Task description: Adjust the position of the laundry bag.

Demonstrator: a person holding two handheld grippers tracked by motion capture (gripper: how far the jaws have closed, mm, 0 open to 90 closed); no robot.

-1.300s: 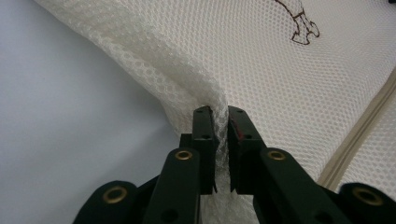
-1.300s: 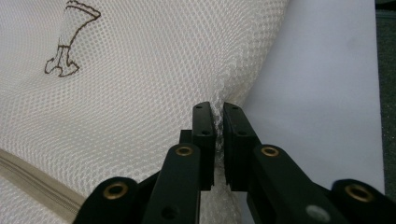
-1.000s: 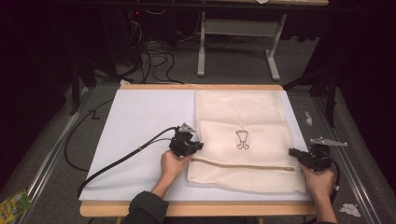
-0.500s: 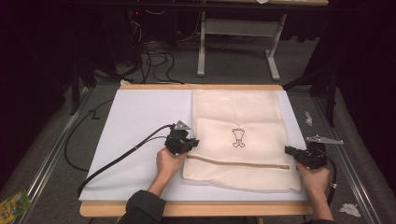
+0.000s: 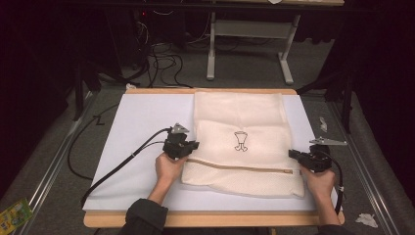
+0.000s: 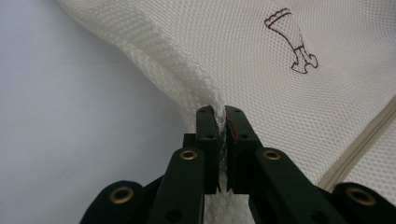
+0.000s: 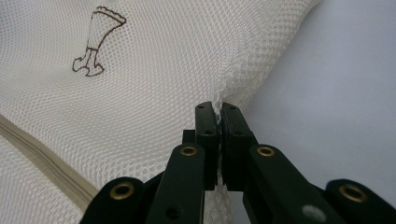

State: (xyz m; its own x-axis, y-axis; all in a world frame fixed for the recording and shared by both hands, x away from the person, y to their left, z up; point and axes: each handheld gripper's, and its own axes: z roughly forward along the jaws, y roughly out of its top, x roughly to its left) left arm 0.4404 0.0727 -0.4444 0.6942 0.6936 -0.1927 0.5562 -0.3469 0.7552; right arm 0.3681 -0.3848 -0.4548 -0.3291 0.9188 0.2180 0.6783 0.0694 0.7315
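A: What sort of place is indicated?

B: A lab or recording workspace is indicated. A wooden table (image 5: 210, 219) covered by a white sheet (image 5: 142, 122) is set on grey carpet (image 5: 58, 161). Black cables (image 5: 161, 56) are strewn behind it, beside a metal desk frame (image 5: 249, 36), against unlit surroundings.

Wooden table (image 5: 210, 219), rim bare along the 6 o'clock edge and at 12 o'clock. Topped by a white sheet (image 5: 142, 127) covering nearly the whole surface. On that sheet, toward 3 o'clock, a cream mesh bag (image 5: 244, 122) (small dark emblem near its middle, tan zipper (image 5: 240, 167) running across toward 6 o'clock), far edge touching the 12 o'clock rim.
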